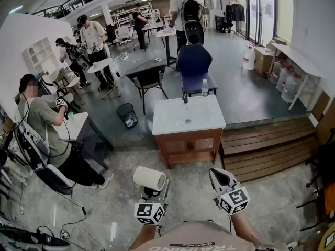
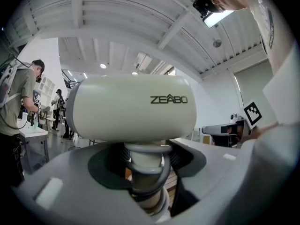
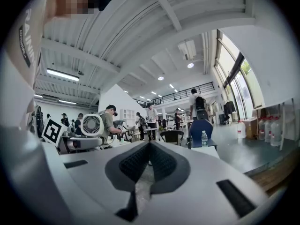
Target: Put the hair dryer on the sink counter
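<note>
While the left hand-held gripper [image 1: 154,193] clamps the hair dryer [image 1: 149,178] by its handle, jaws spread wide around it and barrel on top, we're in the carry! The dryer's well short of the sink worktop [image 1: 172,120], out on its near side. The right hand-held gripper [image 1: 220,175] sits alongside, jaws together, nothing held. Next, I'd say: close in on the worktop, lower the dryer beside the basin, then let go.
</note>
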The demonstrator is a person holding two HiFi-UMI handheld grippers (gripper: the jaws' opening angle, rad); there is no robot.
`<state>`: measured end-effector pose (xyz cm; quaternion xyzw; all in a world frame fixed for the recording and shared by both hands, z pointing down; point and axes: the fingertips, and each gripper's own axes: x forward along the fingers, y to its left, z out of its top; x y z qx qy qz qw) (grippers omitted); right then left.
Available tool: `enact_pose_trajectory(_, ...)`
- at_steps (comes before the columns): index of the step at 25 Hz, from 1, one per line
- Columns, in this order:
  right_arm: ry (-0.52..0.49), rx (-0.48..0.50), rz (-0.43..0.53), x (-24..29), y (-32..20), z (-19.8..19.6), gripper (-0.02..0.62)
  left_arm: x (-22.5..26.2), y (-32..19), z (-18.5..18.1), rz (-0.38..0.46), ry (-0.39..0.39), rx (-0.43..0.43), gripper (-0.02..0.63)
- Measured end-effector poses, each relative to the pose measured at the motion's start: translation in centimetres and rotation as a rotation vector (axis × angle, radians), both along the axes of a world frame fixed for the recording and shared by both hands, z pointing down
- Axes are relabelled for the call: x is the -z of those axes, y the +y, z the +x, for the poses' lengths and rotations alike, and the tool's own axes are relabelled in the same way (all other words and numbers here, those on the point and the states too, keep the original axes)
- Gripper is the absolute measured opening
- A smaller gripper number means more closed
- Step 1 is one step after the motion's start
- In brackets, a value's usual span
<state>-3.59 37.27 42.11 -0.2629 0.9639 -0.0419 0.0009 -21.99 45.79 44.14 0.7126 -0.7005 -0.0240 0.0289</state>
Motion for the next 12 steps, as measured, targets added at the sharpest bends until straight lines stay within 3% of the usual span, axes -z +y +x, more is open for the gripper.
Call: enact_pose_trajectory(12, 0.026, -0.038, 0.025, 0.3, 0.4, -0.9, 0.005, 0.5, -0.8, -1.2, 0.015, -0.007, -0.037, 0.244)
